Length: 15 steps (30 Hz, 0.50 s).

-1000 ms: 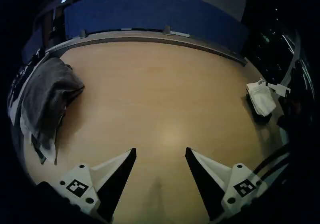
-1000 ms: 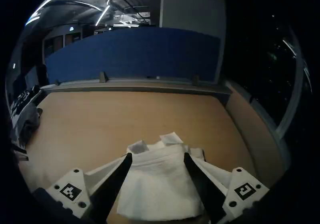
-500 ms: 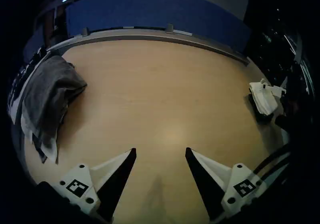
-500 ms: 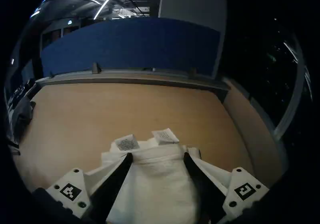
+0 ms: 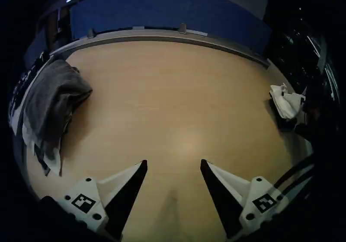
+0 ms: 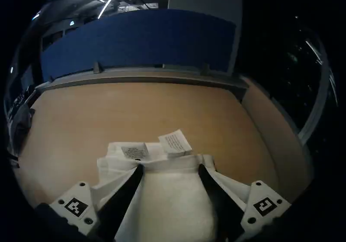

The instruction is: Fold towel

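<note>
Between the fingers [image 6: 123, 194] of the right gripper [image 6: 169, 173] the white towel [image 6: 173, 203] bunches higher than before; clamped or not, can't tell. Left gripper [image 5: 173, 168] gapes wide.

Reads as smooth, pale wood-look laminate across the table [image 5: 173, 99], with a soft satin glow near its middle. Shows matt, nubby terry cloth in the white towel [image 6: 173, 199] near the table's right edge, with thin, flat printed tags [image 6: 174, 141], paper or woven. Shows matt, rumpled cloth in the grey towel [image 5: 52, 99] at the table's left edge. Along the table's far edge, looks like dull grey metal on the rail [image 5: 142, 33] and matt fabric on the blue panel [image 5: 164, 6]. Looks like matt white plastic with black inner faces on the left gripper [image 5: 173, 168] and right gripper [image 6: 169, 173].
</note>
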### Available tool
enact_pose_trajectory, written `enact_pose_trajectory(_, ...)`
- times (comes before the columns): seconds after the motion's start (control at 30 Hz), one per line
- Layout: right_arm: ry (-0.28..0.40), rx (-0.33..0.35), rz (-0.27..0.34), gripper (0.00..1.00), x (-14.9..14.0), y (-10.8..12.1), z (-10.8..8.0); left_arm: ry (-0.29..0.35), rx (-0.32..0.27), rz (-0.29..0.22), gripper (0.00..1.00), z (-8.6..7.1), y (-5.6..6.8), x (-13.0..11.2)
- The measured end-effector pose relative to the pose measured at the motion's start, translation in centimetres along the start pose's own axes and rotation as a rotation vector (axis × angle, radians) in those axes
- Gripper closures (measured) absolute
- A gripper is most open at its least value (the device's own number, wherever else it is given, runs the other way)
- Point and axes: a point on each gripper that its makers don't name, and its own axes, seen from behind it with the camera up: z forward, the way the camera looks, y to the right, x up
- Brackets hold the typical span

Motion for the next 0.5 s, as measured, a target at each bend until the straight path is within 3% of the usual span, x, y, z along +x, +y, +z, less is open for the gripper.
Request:
enact_pose_trajectory(0.27, -0.006, 0.009, 0.020, 0.00, -0.48, 0.45, 0.85, -0.006, 0.003, -0.002, 0.09, 0.24, 0.19, -0.41)
enact_pose_trajectory(0.5, 0.001, 0.016, 0.013, 0.00, -0.01, 0.32, 0.16, -0.006, 0.001, 0.002, 0.09, 0.17, 0.45, -0.36)
